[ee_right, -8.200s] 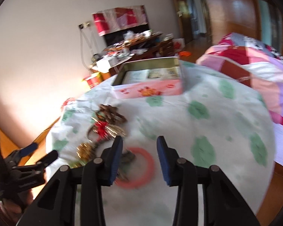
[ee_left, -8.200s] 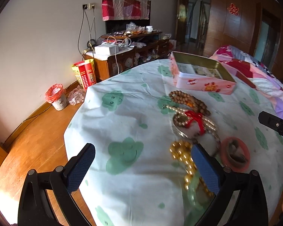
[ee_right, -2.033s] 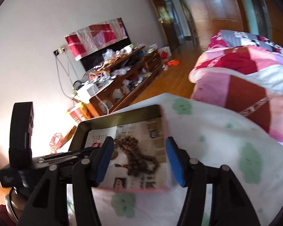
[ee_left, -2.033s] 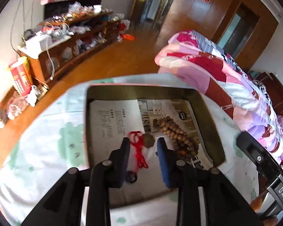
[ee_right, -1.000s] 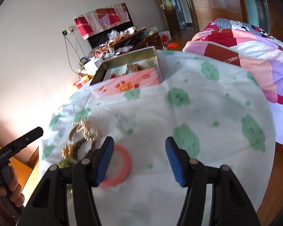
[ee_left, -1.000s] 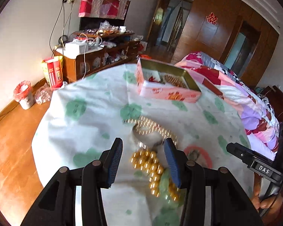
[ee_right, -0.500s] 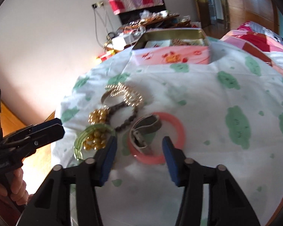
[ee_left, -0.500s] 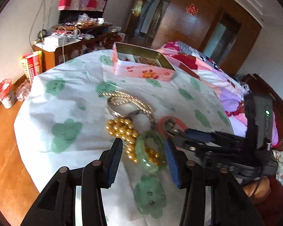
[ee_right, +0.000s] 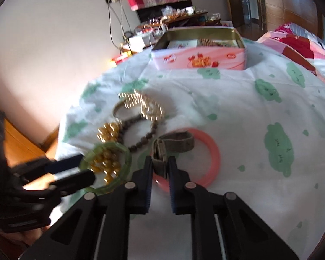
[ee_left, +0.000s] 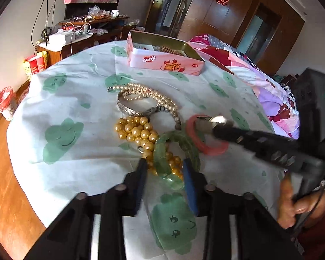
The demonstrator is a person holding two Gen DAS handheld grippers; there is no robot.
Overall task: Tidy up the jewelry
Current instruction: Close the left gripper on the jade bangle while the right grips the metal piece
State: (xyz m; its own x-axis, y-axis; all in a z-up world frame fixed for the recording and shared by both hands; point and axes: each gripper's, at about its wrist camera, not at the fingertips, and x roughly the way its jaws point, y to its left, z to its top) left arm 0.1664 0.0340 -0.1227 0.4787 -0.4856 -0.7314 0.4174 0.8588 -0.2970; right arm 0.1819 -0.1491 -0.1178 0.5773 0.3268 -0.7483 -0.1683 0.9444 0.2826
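Observation:
Jewelry lies heaped on the cloud-print tablecloth (ee_left: 60, 99). My left gripper (ee_left: 165, 173) is closing with the near rim of a green jade bangle (ee_left: 162, 158) and some gold beads (ee_left: 136, 130) between its fingers; the pads do not clearly press on it. My right gripper (ee_right: 160, 171) is closing too, and its pads pinch the buckle end of a grey-brown strap bracelet (ee_right: 177, 144). That strap lies inside a pink bangle (ee_right: 214, 151). Farther back sit a pearl necklace (ee_left: 140, 91), a silver bangle (ee_left: 127, 110) and a dark bead string (ee_right: 140, 143). The open pink tin (ee_left: 162, 62) stands at the far side with brown beads inside.
A bed with a patchwork quilt (ee_left: 270, 99) borders the table on the right. The wooden floor and a red-lined waste bin (ee_left: 4, 99) lie to the left. A cluttered cabinet stands against the back wall. A hand (ee_left: 296, 203) holds the right gripper's handle.
The left gripper has sunk onto the green bangle and its jaws have narrowed. The right gripper's jaws have gone from wide apart to pinching the strap's buckle end.

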